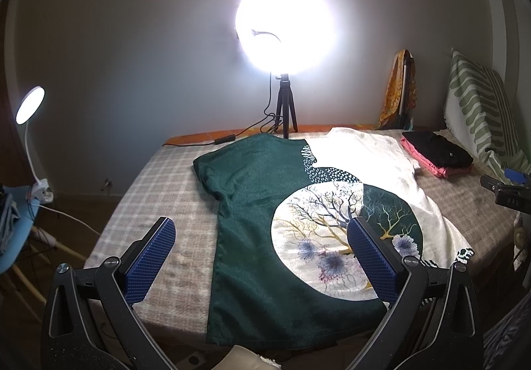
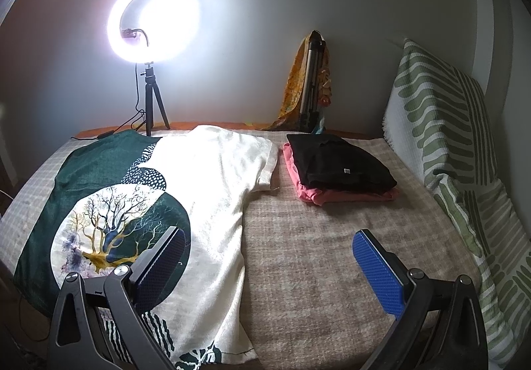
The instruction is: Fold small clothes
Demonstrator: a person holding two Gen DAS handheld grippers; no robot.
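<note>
From the left wrist view, the left claw (image 1: 262,253) hangs wide open over the near edge of the bed (image 1: 159,177), gripping nothing; its blue pads (image 1: 151,262) sit above the blanket on one side and the shirt (image 1: 259,204) on the other. The shirt lies spread flat on the bed, dark green on one half and cream on the other, with a round tree picture in the middle. No writing on it can be read. At the right edge the right claw (image 1: 507,190) shows only in part, with small pale marks too blurred to read. A ring light (image 1: 285,28) glares behind the bed.

From the right wrist view, the right claw (image 2: 268,270) is likewise spread wide and empty, one finger over the shirt's (image 2: 212,187) cream half, the other over bare blanket. Beyond, a folded black garment (image 2: 338,160) rests on a folded pink one (image 2: 308,190), apart from the shirt. The black one carries a tiny white tag (image 2: 346,170), too small to read. A striped green cushion (image 2: 444,124) leans at the right.
</note>
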